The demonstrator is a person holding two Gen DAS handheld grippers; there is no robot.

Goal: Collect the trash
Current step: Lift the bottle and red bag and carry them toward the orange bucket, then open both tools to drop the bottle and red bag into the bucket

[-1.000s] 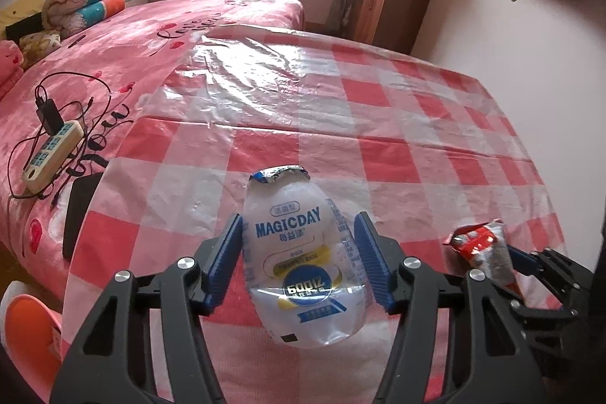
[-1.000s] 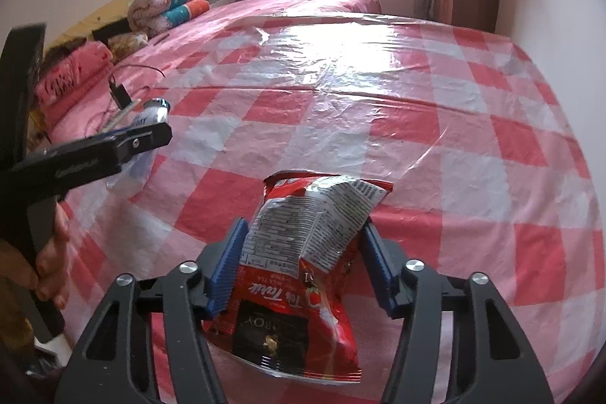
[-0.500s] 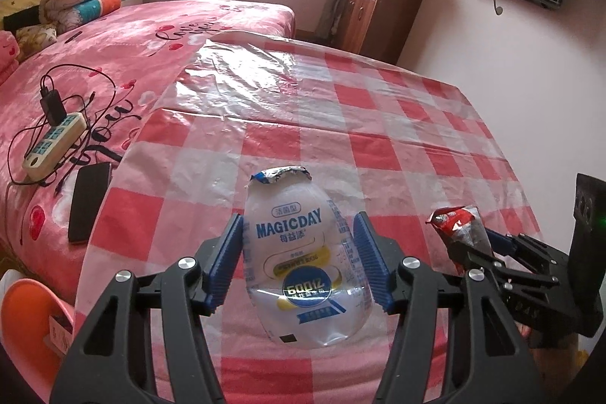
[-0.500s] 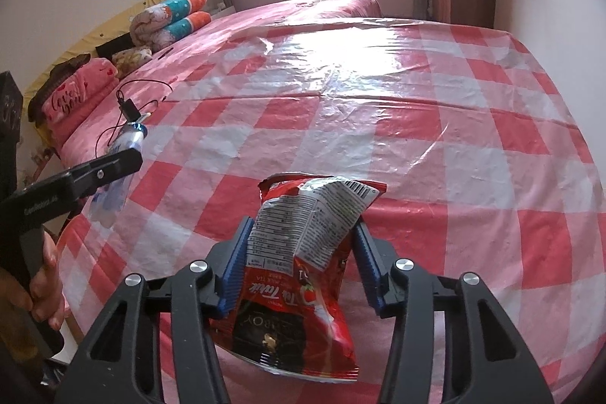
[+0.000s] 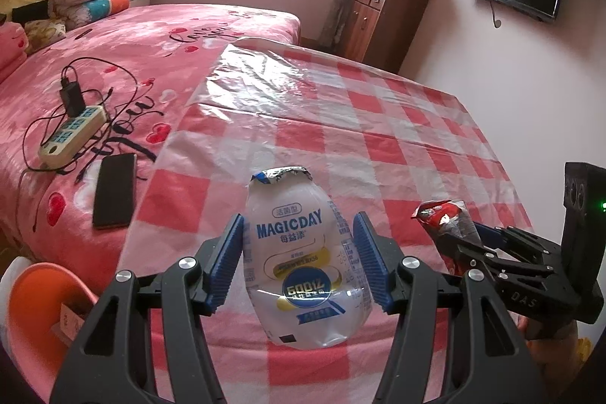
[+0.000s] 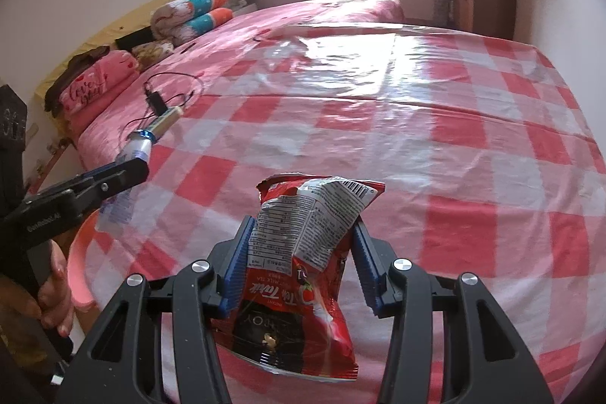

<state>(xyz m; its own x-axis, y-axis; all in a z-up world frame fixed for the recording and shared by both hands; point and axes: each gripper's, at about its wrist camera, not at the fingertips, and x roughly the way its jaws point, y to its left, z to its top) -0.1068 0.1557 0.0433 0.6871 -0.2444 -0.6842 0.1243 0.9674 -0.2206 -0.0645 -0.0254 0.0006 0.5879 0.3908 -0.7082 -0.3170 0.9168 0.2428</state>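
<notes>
A squashed clear MAGICDAY bottle (image 5: 303, 252) with a foil lid stands upright between the blue pads of my left gripper (image 5: 298, 220), which is shut on it above the red-and-white checked tablecloth (image 5: 378, 124). In the right wrist view a crumpled red snack packet (image 6: 303, 252) is pinched between the pads of my right gripper (image 6: 303, 220), also lifted off the cloth. Each gripper shows in the other's view: the right gripper (image 5: 466, 237) with its packet (image 5: 443, 218) at lower right, the left gripper (image 6: 125, 173) with the bottle (image 6: 138, 146) at left, held by a hand (image 6: 53, 286).
An orange-pink bin (image 5: 34, 294) sits low beside the table's near left corner, its rim (image 6: 77, 264) below the left gripper. On the pink bed lie a black phone (image 5: 113, 190) and a power strip (image 5: 72, 135) with cables. A wooden cabinet (image 5: 386, 21) stands at the far wall.
Both grippers have pulled back from the table with their loads, so more cloth and bed show. The bin has come further into view at lower left. The right jaws squeezed the packet narrower.
</notes>
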